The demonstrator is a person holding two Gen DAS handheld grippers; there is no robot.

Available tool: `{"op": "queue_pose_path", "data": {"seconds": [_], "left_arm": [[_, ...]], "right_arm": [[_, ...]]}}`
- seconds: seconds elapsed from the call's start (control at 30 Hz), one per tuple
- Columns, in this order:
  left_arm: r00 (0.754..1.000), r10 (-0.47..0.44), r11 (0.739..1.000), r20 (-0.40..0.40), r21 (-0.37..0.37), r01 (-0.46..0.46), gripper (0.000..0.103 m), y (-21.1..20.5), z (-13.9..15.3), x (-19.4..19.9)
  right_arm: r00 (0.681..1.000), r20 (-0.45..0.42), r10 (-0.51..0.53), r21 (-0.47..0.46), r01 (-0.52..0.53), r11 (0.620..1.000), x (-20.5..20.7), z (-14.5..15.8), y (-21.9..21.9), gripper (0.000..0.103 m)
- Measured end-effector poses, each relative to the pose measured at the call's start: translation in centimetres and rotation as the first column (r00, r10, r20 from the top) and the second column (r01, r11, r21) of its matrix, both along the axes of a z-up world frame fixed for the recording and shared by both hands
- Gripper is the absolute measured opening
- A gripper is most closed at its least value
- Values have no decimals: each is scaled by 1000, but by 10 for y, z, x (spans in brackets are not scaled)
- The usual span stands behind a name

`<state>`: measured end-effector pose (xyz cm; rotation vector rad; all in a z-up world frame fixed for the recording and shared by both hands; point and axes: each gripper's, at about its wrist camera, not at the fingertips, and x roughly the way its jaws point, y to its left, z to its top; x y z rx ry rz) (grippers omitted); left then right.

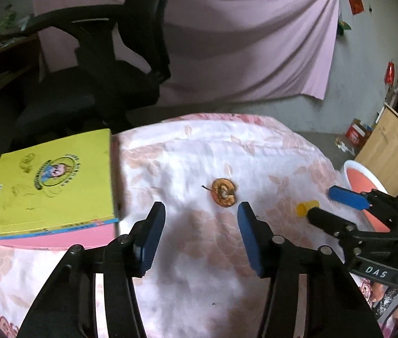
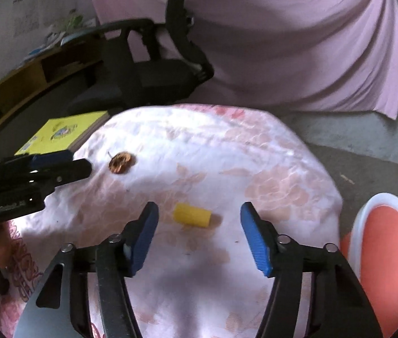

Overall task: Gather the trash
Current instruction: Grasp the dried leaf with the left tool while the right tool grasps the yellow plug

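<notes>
**Both tongs spread wide over the floral cloth, trash lying loose**

Behind everything hangs a pink curtain [image 1: 241,42], and in front of it stands a black office chair [image 1: 100,79]. Your work surface is the table, covered in a white cloth with pink flowers [image 2: 213,146]. To its right, lower down and off the edge, sits a bin with a white rim and a coral-red inside [image 2: 387,253]; in the left wrist view it shows partly behind your right tool.

On the left end of the cloth lies a yellow book [image 1: 52,180] stacked on a pink one [image 1: 58,236].

Your left gripper [image 1: 201,225] is released, its blue pads well apart with nothing between them. It points at the brown apple core [image 1: 224,195], which lies on the cloth just ahead of the fingertips, not touching them.

Your right gripper [image 2: 199,225] is likewise spread wide and grasps nothing. The small yellow cylinder [image 2: 191,215] lies on its side on the cloth between the two pads, nearer the left one, apart from both. The apple core [image 2: 121,162] lies farther off to its left, near the tip of your left tool.
</notes>
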<state>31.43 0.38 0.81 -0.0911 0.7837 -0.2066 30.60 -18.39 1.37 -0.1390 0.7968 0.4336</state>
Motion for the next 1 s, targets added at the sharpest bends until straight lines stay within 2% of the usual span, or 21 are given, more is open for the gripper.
{"op": "queue_pose_path", "data": {"seconds": [0.13,0.3,0.47,0.57,0.63,0.87,1.0], "left_arm": [[999,-28,999,-26,16,29,43,-9,-4,10],[997,-58,998,-51,35,60,42,-21,-9,20],[995,-68,996,-79,49,72,32,-29,-15,34],[994,-69,995,-83,67,75,25,-34,-16,35],[994,-64,994,-87,81,71,18,-35,-17,36],[995,-65,994,-70,84,71,18,-35,-16,32],[999,-47,997,-24,63,48,18,-31,-9,15]], "right_arm": [[998,-54,14,-1,-14,1000,6,-7,1,46],[996,-93,14,10,-13,1000,11,-10,0,39],[995,-100,15,8,-15,1000,13,-11,2,38],[995,-103,14,11,-13,1000,14,-11,1,29],[994,-107,16,17,-15,1000,15,-11,1,29],[995,-99,25,30,-22,999,14,-10,1,29],[998,-55,21,68,-17,998,8,-3,-5,29]]}}
